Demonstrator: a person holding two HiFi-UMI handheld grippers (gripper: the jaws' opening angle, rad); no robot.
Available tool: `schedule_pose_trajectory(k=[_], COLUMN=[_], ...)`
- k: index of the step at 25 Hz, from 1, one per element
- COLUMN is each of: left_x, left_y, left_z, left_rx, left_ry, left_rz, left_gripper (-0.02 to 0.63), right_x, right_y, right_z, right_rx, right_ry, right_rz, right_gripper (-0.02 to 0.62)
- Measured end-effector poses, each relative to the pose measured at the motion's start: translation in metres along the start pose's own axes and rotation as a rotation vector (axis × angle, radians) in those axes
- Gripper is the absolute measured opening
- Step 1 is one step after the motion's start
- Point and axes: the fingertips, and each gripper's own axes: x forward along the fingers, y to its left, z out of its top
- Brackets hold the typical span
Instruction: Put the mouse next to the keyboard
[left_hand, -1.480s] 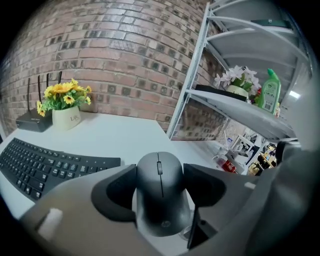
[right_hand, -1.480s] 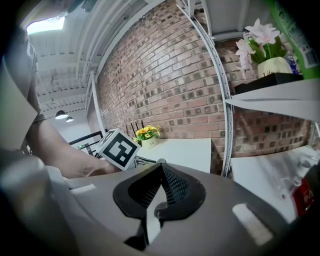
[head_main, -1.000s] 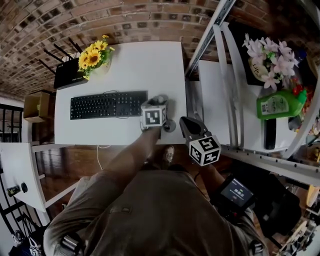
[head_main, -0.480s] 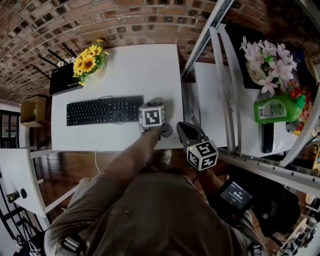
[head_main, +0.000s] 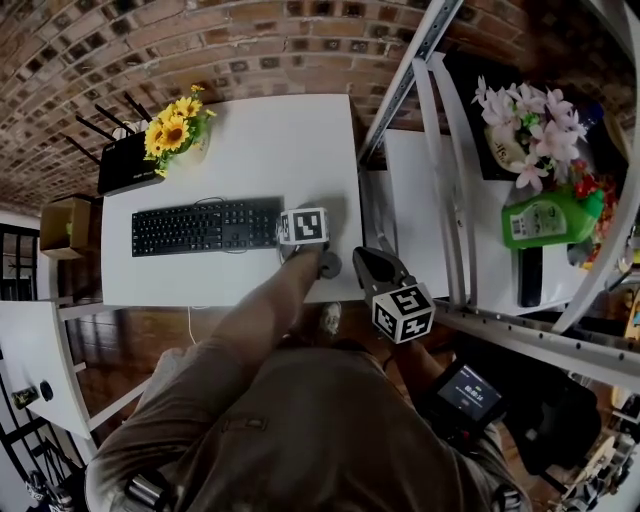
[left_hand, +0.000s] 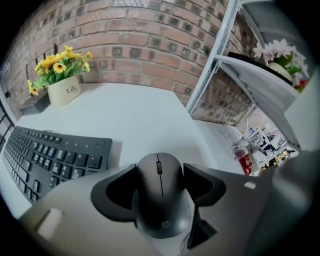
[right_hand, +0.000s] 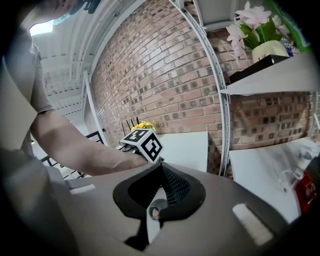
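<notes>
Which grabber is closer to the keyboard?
Left. The left gripper, holding the mouse, sits just off the right end of the keyboard, over the white desk. The right gripper hangs farther right, off the desk's corner, jaws together.

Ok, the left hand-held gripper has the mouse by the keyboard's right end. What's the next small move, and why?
Probably ease the mouse down onto the table and open the jaws. The left hand-held gripper clamps it just past the right end of the keyboard, so it's already beside it; whether it touches the table yet I can't tell.
</notes>
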Motion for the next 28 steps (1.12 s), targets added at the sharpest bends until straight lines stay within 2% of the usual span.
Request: schedule_pose_trajectory(k=[6, 14, 19, 23, 25, 28], left_x=[0.0, -0.004, -0.014, -0.032, -0.038, -0.045], left_y=[-0.001, -0.008, -0.002, -0.003, -0.002, 0.0], left_z=[-0.002, -0.002, -0.001, 0.01, 0.009, 0.007], left_rx=[0.033, 0.063, 0.071, 0.138, 0.143, 0.108], left_ry=[-0.002, -0.036, -0.117, -0.213, -0.245, -0.312], left_rz=[0.013, -0.033, -0.051, -0.083, -0.114, -0.197], left_gripper=[0.293, 0.323, 0.324, 0.324, 0.322, 0.315], right_x=[-0.002, -0.002, 0.0, 0.002, 0.003, 0.006], right_y=[-0.001, -0.004, -0.006, -0.003, -0.002, 0.001], right_z=[0.002, 0.006, 0.007, 0.01, 0.011, 0.012], right_rx=[-0.004, -0.012, -0.014, -0.024, -0.027, -0.031], right_ry=[-0.007, -0.014, -0.018, -0.025, -0.028, -0.034], right_rz=[0.002, 0.002, 0.001, 0.004, 0.005, 0.006], right_gripper=[0.011, 0.011, 0.011, 0.011, 0.011, 0.011])
